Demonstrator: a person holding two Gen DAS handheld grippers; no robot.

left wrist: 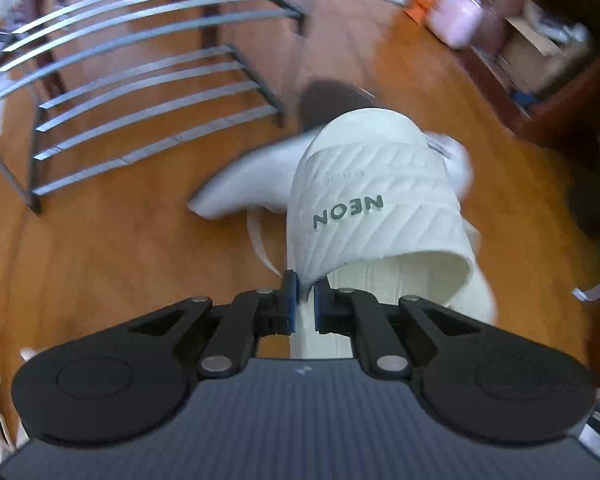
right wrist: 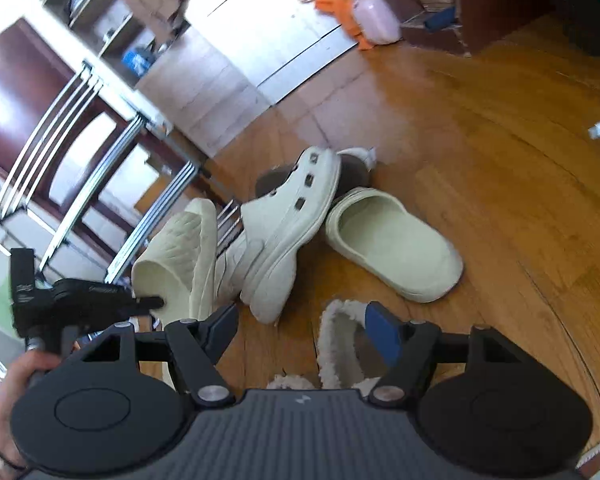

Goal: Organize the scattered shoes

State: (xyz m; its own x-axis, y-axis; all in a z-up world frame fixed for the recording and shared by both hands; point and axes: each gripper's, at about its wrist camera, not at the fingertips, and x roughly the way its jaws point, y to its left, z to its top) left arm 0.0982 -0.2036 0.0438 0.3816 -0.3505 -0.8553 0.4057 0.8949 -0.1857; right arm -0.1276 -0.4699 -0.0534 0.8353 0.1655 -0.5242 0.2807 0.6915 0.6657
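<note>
The left gripper (left wrist: pixel 304 300) is clamped on the side edge of a cream slide sandal (left wrist: pixel 376 200) marked "NEON", its long axis running away from the fingers, clear of the floor; the slatted shoe rack (left wrist: pixel 148 92) lies up-left. The right gripper (right wrist: pixel 300 332) is opening, empty, over a fleece-lined slipper (right wrist: pixel 336 344).

Left hand-held gripper (left wrist: pixel 306 300) clamped, right (right wrist: pixel 306 330) agape
</note>
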